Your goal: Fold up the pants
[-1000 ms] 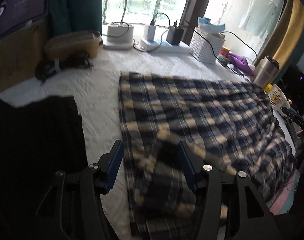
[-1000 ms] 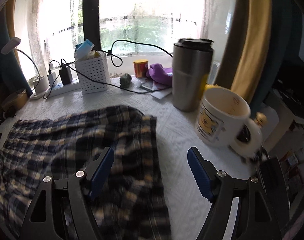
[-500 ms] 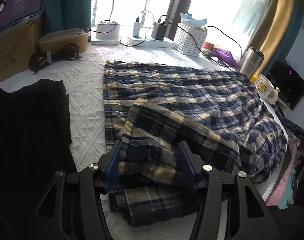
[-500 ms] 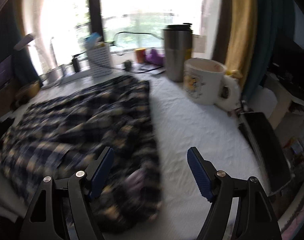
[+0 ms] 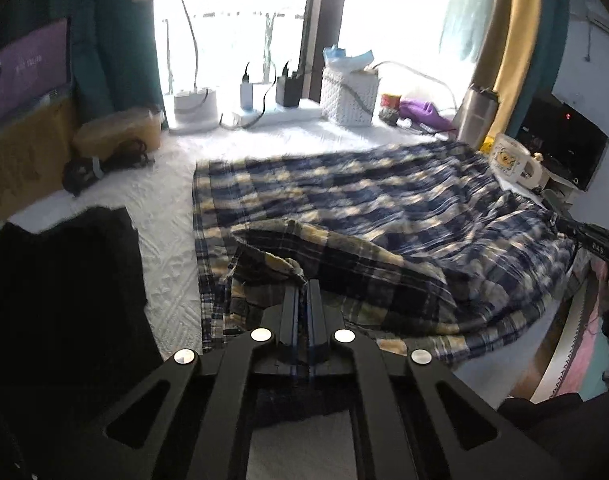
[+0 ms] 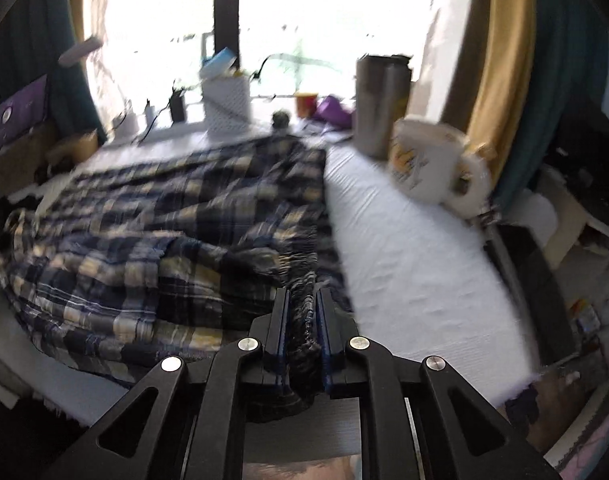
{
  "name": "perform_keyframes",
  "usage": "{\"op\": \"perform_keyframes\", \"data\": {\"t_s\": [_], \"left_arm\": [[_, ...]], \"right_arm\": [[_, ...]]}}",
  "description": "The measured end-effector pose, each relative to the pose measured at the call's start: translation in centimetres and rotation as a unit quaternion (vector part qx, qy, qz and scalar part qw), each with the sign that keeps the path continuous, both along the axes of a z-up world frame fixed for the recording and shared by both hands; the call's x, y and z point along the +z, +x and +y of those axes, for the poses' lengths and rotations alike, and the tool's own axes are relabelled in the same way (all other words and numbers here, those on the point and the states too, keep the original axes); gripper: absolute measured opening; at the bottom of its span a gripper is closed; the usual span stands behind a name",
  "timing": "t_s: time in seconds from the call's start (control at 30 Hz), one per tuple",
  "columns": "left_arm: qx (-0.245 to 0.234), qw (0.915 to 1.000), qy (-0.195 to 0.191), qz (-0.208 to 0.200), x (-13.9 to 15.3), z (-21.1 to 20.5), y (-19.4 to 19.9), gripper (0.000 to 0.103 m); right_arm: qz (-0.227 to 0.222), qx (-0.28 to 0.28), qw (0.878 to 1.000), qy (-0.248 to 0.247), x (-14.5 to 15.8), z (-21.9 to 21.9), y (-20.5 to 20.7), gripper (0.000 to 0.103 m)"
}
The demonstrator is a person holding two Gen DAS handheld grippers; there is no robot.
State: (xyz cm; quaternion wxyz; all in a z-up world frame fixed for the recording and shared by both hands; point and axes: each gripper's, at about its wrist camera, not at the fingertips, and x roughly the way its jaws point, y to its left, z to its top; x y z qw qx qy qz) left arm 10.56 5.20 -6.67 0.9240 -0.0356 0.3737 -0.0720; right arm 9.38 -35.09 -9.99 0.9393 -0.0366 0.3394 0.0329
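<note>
Blue, cream and yellow plaid pants point(image 5: 384, 208) lie spread on the white textured tabletop point(image 5: 164, 208), with the near-left corner folded up and over. My left gripper point(image 5: 302, 286) is shut, its tips pinching that raised corner. In the right wrist view the same pants point(image 6: 164, 220) reach from the left to the middle. My right gripper point(image 6: 302, 296) is closing on the bunched elastic waistband at the pants' near-right edge, and its pads press the fabric from both sides.
A black garment point(image 5: 64, 280) lies left of the pants. At the right stand a white cartoon mug point(image 6: 424, 164) and a steel tumbler point(image 6: 378, 104). Along the window are a white basket point(image 5: 348, 96), chargers, cables and a lamp base point(image 5: 194, 110). The table's edge runs close on the right.
Both grippers went from open to shut on the pants. The left one pulled back and lifted the near-left corner into a fold. The right one drew back to the waistband.
</note>
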Motion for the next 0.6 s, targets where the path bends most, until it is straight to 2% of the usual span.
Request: {"op": "perform_keyframes", "data": {"t_s": [0.1,0.23,0.3,0.47,0.6], "left_arm": [[0.003,0.9999,-0.003,-0.013,1.7,-0.1,-1.4,0.001],[-0.002,0.9999,-0.005,-0.016,3.0,-0.5,-3.2,0.001],[-0.007,1.0000,-0.002,-0.003,2.6,-0.7,-3.7,0.001],[0.005,0.9980,-0.009,0.062,-0.8,-0.3,-4.3,0.001],[0.006,0.9971,-0.015,0.074,-1.6,-0.2,-5.7,0.001]], "right_arm": [[-0.010,-0.010,1.000,-0.001,1.1,-0.7,-0.2,0.013],[-0.004,-0.020,1.000,0.003,0.9,-1.1,-0.3,0.013],[0.006,-0.025,1.000,0.003,0.1,-1.3,-0.1,0.013],[0.032,-0.039,0.999,-0.001,-2.7,-1.3,0.3,0.013],[0.023,-0.046,0.999,0.000,-2.5,-1.5,-0.1,0.013]]}}
